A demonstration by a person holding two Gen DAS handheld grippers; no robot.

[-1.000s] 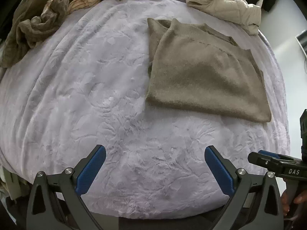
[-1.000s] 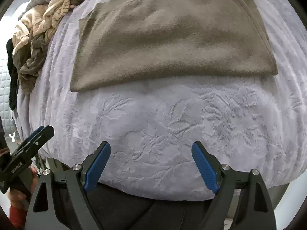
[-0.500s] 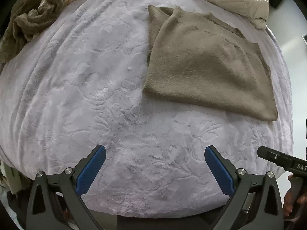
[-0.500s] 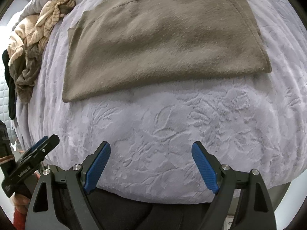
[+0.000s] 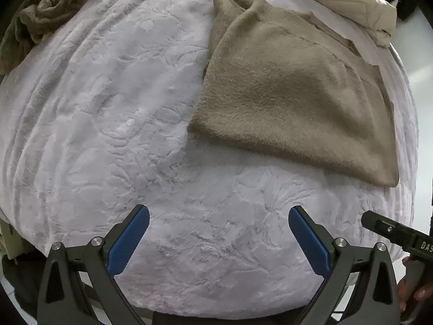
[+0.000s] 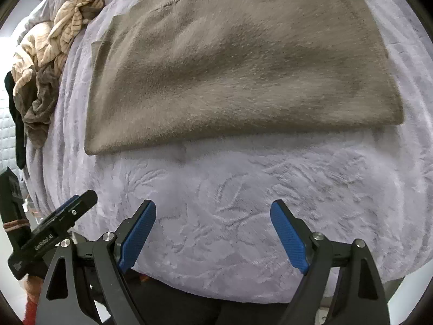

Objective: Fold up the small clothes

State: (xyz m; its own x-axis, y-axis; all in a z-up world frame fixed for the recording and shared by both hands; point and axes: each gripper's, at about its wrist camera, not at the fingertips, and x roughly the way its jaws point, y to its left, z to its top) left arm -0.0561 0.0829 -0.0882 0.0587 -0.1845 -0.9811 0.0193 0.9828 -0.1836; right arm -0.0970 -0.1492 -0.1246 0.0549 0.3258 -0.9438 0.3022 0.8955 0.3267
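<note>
On the bed: a tan sweater (image 5: 292, 92) lay flat on a lilac blanket (image 5: 108, 124), already folded into a rough rectangle, its near edge running straight across the right wrist view.
Sweater's place: toward the far right of the blanket in the left wrist view; filling the upper half of the right wrist view (image 6: 238, 62).
Left gripper (image 5: 218, 233): jaws wide apart, empty, over bare blanket, short of the sweater's near left corner.
Right gripper (image 6: 213, 230): jaws wide apart, empty, over blanket just short of the near edge.
Step in hand: judged to be the approach for another fold.
How to do it well: each gripper should take one near corner, pinching all layers together, not just the fuzzy top one.
Lift: both corners should rise level, then carry over to the far edge so the edges meet.
Risk: soft knit could slip or drag the blanket's pile.
Elsewhere: a clothes pile (image 6: 43, 65) at the left and a cream jacket (image 5: 349, 0) at the far edge, apart from the work.
</note>
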